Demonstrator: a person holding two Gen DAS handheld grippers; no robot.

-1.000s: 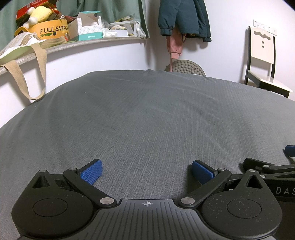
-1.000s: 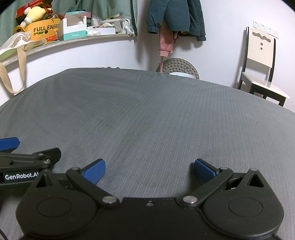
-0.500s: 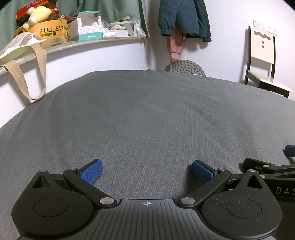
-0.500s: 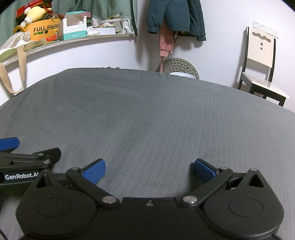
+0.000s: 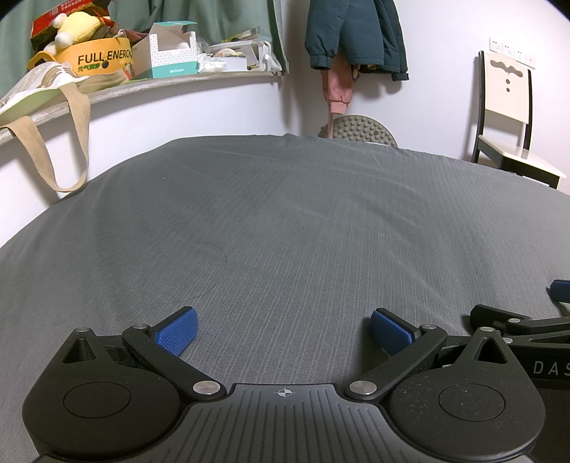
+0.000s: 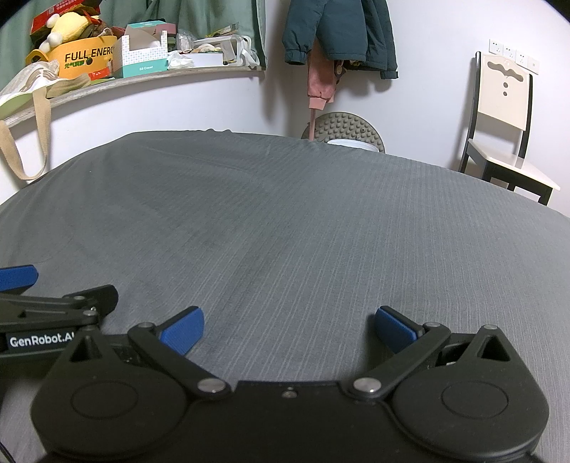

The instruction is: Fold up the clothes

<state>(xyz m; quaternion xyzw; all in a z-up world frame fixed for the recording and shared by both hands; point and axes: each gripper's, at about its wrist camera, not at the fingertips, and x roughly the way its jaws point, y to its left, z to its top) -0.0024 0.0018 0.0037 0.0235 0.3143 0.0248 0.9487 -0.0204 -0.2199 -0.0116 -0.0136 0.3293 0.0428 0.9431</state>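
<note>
Above the ribbed grey bedsheet (image 5: 285,220), a yellow tub (image 5: 101,58) holds a plush toy (image 5: 76,26), while the left gripper (image 5: 283,329) and right gripper (image 6: 288,329) gape wide, empty.

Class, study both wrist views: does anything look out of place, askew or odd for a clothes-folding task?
No garment lies on the grey bedspread; both grippers, left and right, are open and hold nothing. The only clothes seen hang on the wall: a teal jacket. A tote bag strap dangles off the cluttered shelf.

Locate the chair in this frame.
The chair stands at the far right in both wrist views, against the white wall under the wall sockets, beyond the grey bed.
</note>
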